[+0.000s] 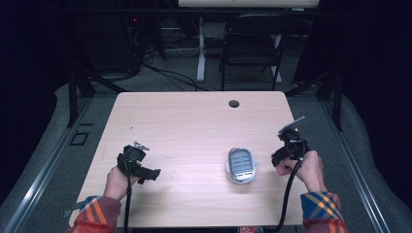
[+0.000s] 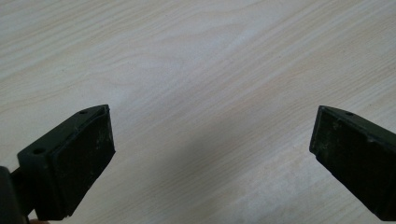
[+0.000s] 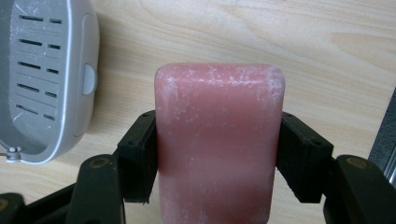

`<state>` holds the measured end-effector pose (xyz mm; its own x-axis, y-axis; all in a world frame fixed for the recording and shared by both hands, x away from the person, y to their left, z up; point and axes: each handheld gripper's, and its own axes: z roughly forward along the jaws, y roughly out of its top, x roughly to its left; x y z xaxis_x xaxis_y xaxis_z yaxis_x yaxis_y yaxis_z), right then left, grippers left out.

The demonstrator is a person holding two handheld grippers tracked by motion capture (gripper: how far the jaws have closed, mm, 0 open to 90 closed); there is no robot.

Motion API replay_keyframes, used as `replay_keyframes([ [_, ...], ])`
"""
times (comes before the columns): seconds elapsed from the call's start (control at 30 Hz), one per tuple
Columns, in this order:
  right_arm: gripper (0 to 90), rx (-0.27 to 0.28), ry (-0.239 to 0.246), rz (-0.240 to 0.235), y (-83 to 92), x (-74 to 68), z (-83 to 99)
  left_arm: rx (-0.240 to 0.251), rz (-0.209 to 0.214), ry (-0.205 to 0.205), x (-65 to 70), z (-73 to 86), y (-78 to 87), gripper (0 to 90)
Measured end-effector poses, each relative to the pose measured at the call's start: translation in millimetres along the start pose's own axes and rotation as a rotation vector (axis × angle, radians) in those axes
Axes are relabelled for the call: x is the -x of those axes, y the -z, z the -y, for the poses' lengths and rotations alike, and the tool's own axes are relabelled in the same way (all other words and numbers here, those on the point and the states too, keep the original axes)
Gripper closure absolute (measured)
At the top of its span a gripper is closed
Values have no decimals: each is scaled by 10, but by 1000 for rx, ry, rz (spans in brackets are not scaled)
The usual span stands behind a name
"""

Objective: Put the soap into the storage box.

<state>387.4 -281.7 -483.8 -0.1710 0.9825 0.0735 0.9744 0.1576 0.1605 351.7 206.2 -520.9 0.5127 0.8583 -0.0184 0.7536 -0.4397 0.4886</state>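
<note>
Right gripper [image 3: 219, 154] grasps a pink soap bar [image 3: 218, 140], right of the grey soap dish [image 1: 241, 165]. Left gripper [image 2: 210, 154] jaws released above the table [image 2: 196, 56].

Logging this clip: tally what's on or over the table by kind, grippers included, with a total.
Grippers: 2, the left gripper open, the right gripper shut on the soap
Pink soap bar: 1
Grey slotted soap dish: 1
Total: 4

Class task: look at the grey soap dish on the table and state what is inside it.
The soap dish holds nothing: its slotted floor is bare apart from whitish residue. The pink soap bar is clamped in the right gripper beside it. The table under the dish is covered.
</note>
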Motion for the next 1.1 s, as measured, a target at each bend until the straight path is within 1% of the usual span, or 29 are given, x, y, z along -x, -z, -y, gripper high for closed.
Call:
replay_keyframes([
  [0.03, 372, 5, 0, -6, -4, -5, -2, 0, -1, 1, 1, 0, -1, 0],
  [0.07, 372, -8, 11, 0, 6, -7, -9, 2, 0, 1, 2, 0, -3, 0],
  [0.13, 372, -8, 15, -2, 10, -20, -16, 2, 0, 1, 3, -1, -2, 0],
  [0.17, 372, -19, 25, 6, 19, -19, -18, 2, 0, 1, 4, -2, -2, 0],
  [0.2, 372, -16, 11, 4, 18, -39, -23, 2, -1, 1, 5, -3, 0, 0],
  [0.23, 372, -6, 9, 0, 16, -47, -27, 3, -1, 2, 7, -5, 0, 0],
  [0.27, 372, -24, 32, 11, 34, -43, -38, 4, -2, 2, 7, -7, 1, 0],
  [0.37, 372, -19, 41, 7, 50, -114, -71, 6, -1, 0, 4, -13, 0, 0],
  [0.4, 372, -26, 48, 12, 59, -129, -80, 4, 1, 2, 0, -17, -1, 0],
  [0.43, 372, -7, 36, -1, 48, -150, -81, 5, 1, 2, -1, -17, 0, 0],
  [0.47, 372, -18, 51, 9, 62, -165, -97, 7, 0, 3, -1, -18, -1, 0],
  [0.53, 372, -20, 53, 6, 67, -184, -109, 9, 0, 3, -1, -19, -2, 0],
  [0.57, 372, -31, 67, 5, 78, -222, -135, 7, 1, 0, 0, -22, 0, 0],
  [0.6, 372, -11, 60, 0, 68, -250, -139, 7, 1, 0, 0, -22, 0, 0],
  [0.63, 372, -23, 76, 4, 78, -266, -157, 8, 3, -1, 2, -24, 2, 0],
  [0.67, 372, -23, 76, 4, 78, -266, -157, 8, 3, -1, 2, -24, 2, 0],
  [0.7, 372, -14, 68, 1, 87, -309, -177, 11, 2, -2, 3, -23, -1, 0],
  [0.8, 372, -12, 77, 10, 104, -331, -198, 11, 1, -2, 3, -22, 1, 0],
  [0.83, 372, -26, 88, 17, 124, -334, -211, 12, 1, -2, 5, -22, 1, 0],
  [0.87, 372, -14, 78, 15, 140, -361, -221, 12, 0, -2, 8, -23, -2, 0],
  [0.93, 373, -12, 82, 16, 146, -365, -223, 12, -2, -3, 11, -24, -3, 0],
  [0.97, 373, -28, 101, 12, 171, -360, -236, 12, -2, -3, 13, -25, -3, 0],
  [1.0, 372, -33, 109, 18, 189, -363, -242, 8, 0, -6, 12, -27, -2, 0],
  [1.03, 373, -20, 103, 19, 211, -380, -245, 7, 0, -5, 14, -26, -2, 0],
  [1.1, 373, -23, 108, 15, 228, -383, -250, 7, 0, -5, 14, -26, -3, 0],
])
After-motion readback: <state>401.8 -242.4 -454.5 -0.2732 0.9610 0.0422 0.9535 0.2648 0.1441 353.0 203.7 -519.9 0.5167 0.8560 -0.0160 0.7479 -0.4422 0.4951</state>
